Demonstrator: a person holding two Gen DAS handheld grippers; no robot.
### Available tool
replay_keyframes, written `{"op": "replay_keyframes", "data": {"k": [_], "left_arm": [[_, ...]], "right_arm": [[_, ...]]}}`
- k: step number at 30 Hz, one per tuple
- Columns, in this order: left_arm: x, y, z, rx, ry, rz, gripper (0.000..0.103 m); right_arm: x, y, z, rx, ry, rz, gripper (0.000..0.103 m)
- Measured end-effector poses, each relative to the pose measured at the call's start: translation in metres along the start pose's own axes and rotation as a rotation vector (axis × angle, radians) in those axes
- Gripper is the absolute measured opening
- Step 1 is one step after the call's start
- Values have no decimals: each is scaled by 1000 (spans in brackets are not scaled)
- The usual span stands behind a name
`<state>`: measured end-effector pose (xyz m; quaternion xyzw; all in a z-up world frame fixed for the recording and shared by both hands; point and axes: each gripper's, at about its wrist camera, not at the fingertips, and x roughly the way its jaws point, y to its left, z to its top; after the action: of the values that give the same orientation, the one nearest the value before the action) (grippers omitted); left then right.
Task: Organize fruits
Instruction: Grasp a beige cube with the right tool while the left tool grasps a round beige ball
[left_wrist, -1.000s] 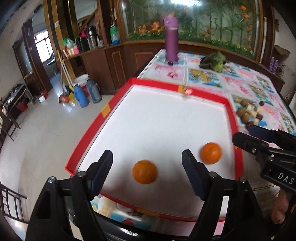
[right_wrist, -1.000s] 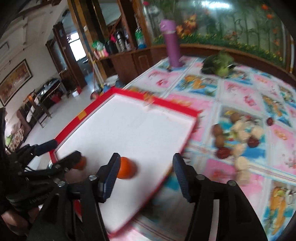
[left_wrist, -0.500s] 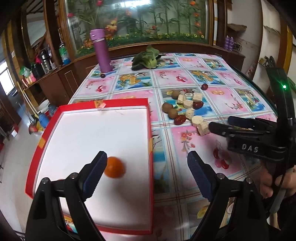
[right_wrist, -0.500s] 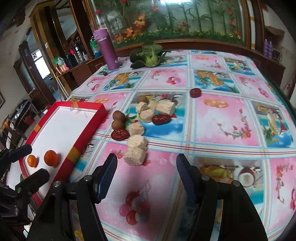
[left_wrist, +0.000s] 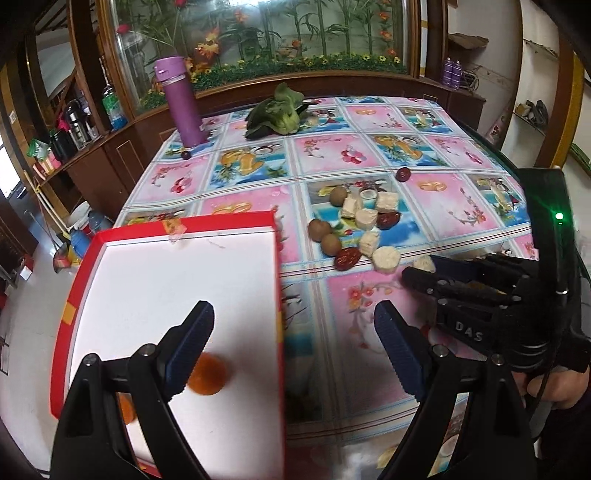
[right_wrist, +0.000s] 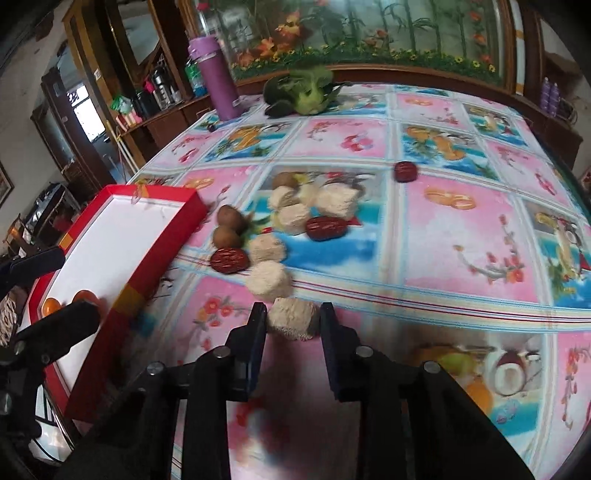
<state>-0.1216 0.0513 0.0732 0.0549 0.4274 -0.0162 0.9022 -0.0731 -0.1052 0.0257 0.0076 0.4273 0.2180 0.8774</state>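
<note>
Flowered cloth covered the table (right_wrist: 461, 229). At its left edge, the red tray (left_wrist: 279, 295) held two oranges (left_wrist: 207, 374) near its front edge. Left gripper (left_wrist: 293, 347) gaped empty; right gripper (right_wrist: 293, 325) pinched a pale cake piece (right_wrist: 291, 321).

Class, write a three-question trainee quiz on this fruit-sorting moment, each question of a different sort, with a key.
1. True or false: the right gripper is closed around a beige cake piece.
2. How many oranges lie in the red tray?
3. The purple bottle stands: A) inside the tray B) at the table's far end C) on the floor.

Key: 1 true; 2 two; 3 B.
</note>
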Motion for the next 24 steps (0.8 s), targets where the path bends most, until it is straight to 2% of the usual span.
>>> {"op": "replay_keyframes", "data": {"k": [3,6,10,14,17,19,24], "left_arm": [[13,-18,7,10,26,-48,89],[36,-39,13,8,69,-75,88],[67,-56,22,-34,134,-126,64],[90,-61,28,-80,173,-128,62],[95,-65,32,-80,163,-113,52],[96,-67,35,-71,156,-110,37],[96,-67,35,-54,134,-100,32]], "right_arm": [[-16,-27,1,44,-60,-36,28],[-30,-61,3,143,-125,-78,28],[-38,-79,4,228,-158,-51,28],[-41,-77,6,228,-178,-16,28],[-41,-77,8,232,-175,8,28],[-42,-77,7,229,-178,14,28],[-41,-76,7,227,-177,16,28]]}}
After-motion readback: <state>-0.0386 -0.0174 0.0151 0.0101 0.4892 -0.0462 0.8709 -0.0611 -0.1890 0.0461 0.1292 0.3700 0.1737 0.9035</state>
